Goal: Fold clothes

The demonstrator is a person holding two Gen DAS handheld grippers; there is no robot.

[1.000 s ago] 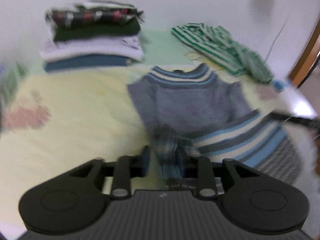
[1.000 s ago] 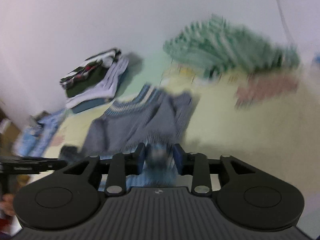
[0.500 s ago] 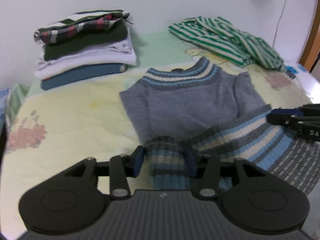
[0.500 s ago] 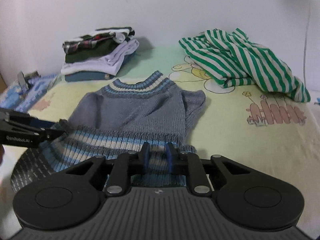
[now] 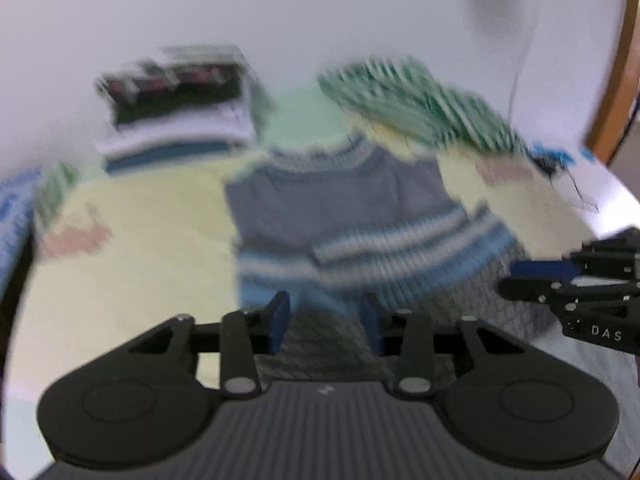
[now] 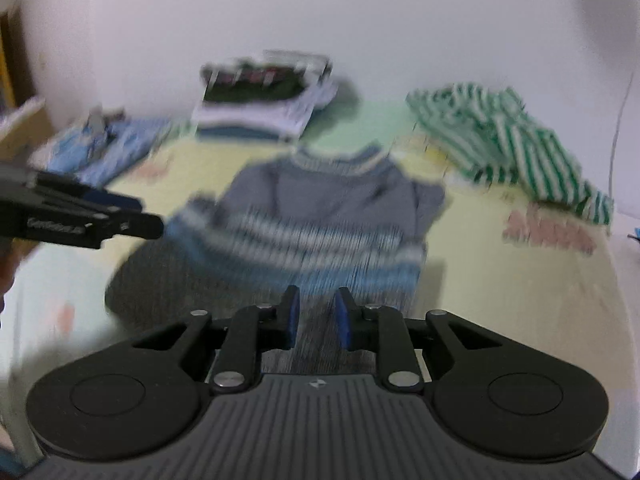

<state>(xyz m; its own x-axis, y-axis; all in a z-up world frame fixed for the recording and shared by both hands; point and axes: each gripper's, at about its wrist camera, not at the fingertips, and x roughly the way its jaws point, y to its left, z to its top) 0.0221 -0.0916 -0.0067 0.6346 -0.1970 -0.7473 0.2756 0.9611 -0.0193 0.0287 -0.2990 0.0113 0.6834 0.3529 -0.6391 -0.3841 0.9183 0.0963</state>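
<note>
Grey sweater (image 5: 344, 216) lies folded, seemingly released; left hand-held gripper (image 5: 325, 322) wide; right hand-held gripper (image 6: 316, 317) narrower, empty.

A bed with a pale yellow cartoon-print sheet (image 6: 500, 280) holds a grey striped sweater (image 6: 320, 216), a stack of folded clothes (image 6: 264, 96), and a crumpled green-striped shirt (image 6: 508, 136).

The sweater (image 5: 344, 216) is viewed low and close from its hem side by both wrist cameras, left (image 5: 324, 320) and right (image 6: 316, 312), each facing the wall.

wall (image 6: 320, 8): plain white | bed sheet (image 6: 500, 280): pale yellow, cartoon print
</note>
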